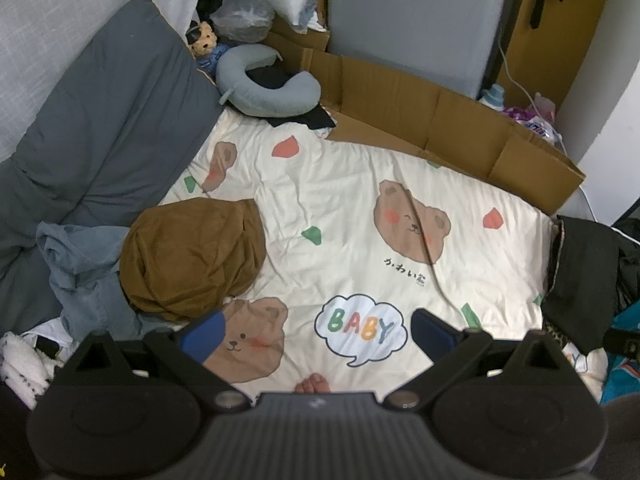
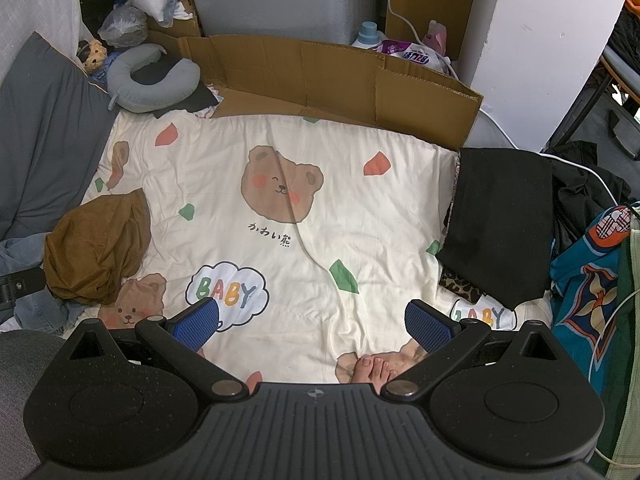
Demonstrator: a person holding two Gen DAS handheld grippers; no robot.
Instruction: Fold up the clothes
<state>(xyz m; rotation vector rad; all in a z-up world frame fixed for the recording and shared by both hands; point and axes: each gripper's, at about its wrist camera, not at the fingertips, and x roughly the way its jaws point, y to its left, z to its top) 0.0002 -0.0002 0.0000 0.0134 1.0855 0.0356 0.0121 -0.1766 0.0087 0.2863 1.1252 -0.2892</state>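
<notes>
A crumpled brown garment [image 1: 192, 256] lies on the left of the cream bear-print sheet [image 1: 340, 216]; it also shows in the right wrist view [image 2: 96, 248]. A crumpled blue denim garment [image 1: 80, 272] lies left of it. A folded black garment [image 2: 500, 224] rests on the sheet's right edge, and shows in the left wrist view [image 1: 580, 280]. My left gripper [image 1: 316, 332] is open and empty above the sheet, right of the brown garment. My right gripper [image 2: 314, 324] is open and empty above the sheet [image 2: 320, 184], left of the black garment.
A grey quilt [image 1: 100, 128] lies at the left. A neck pillow [image 1: 268, 84] and a flattened cardboard box [image 2: 340, 80] bound the far side. A teal patterned cloth [image 2: 588, 280] and cables sit at the right. A bare foot [image 2: 374, 368] is at the near edge.
</notes>
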